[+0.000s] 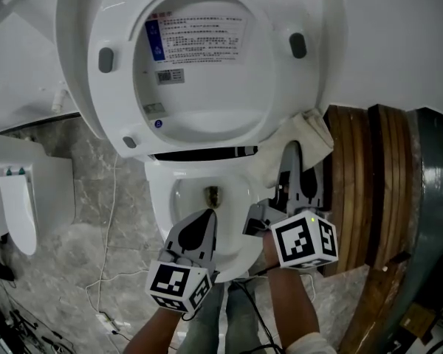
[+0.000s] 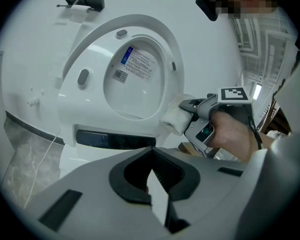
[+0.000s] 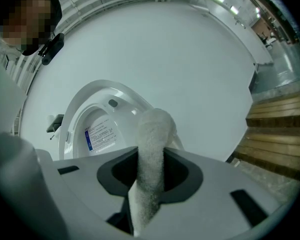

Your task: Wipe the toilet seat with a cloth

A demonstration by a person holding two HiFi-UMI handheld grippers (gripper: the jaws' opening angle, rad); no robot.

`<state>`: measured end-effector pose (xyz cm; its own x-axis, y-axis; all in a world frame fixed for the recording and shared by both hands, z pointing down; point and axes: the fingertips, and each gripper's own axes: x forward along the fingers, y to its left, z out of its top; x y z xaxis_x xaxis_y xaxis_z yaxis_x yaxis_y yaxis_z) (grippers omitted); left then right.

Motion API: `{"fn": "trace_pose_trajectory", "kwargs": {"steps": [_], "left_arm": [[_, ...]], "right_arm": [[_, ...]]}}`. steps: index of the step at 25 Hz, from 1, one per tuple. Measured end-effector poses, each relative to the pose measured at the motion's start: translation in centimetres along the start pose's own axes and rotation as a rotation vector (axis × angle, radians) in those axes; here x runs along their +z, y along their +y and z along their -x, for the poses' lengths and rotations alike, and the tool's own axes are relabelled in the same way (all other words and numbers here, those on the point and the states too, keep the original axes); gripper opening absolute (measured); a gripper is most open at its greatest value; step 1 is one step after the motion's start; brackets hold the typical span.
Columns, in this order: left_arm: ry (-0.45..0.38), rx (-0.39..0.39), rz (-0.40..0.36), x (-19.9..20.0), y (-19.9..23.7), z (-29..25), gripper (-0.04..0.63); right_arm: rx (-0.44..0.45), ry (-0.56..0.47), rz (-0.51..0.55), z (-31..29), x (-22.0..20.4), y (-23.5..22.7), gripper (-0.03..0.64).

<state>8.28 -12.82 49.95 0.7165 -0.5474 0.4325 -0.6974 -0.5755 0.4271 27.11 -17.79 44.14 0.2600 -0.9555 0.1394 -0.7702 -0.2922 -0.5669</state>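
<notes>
Two grippers hang over the toilet bowl [image 1: 173,198]: my left gripper [image 1: 207,214] has its jaws together with nothing in them, while my right gripper [image 1: 295,169] clamps the white cloth [image 1: 304,133] against the lower right edge of the raised toilet seat [image 1: 114,94].

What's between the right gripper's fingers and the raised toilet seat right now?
Only the white cloth, clamped in the right gripper and bunched against the right edge of the seat. The left gripper view shows it best.
</notes>
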Motion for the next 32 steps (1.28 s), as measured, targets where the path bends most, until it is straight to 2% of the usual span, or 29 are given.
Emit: {"fn": "trace_pose_trajectory", "kwargs": {"steps": [8,16,24,32], "left_arm": [[-0.012,0.011,0.012,-1.1,1.4,0.4,0.0],[-0.023,0.037,0.033,-1.8,3.1,1.4,0.0],[-0.033,0.065,0.051,-2.5,4.7,2.8,0.0],[-0.062,0.114,0.081,-2.8,7.3,5.2,0.0]], "right_arm": [[-0.037,0.021,-0.006,1.1,-3.2,-1.6,0.1],[-0.053,-0.005,0.001,1.0,-5.0,-2.4,0.101],[-0.062,0.092,0.029,1.1,-9.2,-1.7,0.1],[-0.033,0.166,0.039,0.8,-13.6,0.8,0.1]]}}
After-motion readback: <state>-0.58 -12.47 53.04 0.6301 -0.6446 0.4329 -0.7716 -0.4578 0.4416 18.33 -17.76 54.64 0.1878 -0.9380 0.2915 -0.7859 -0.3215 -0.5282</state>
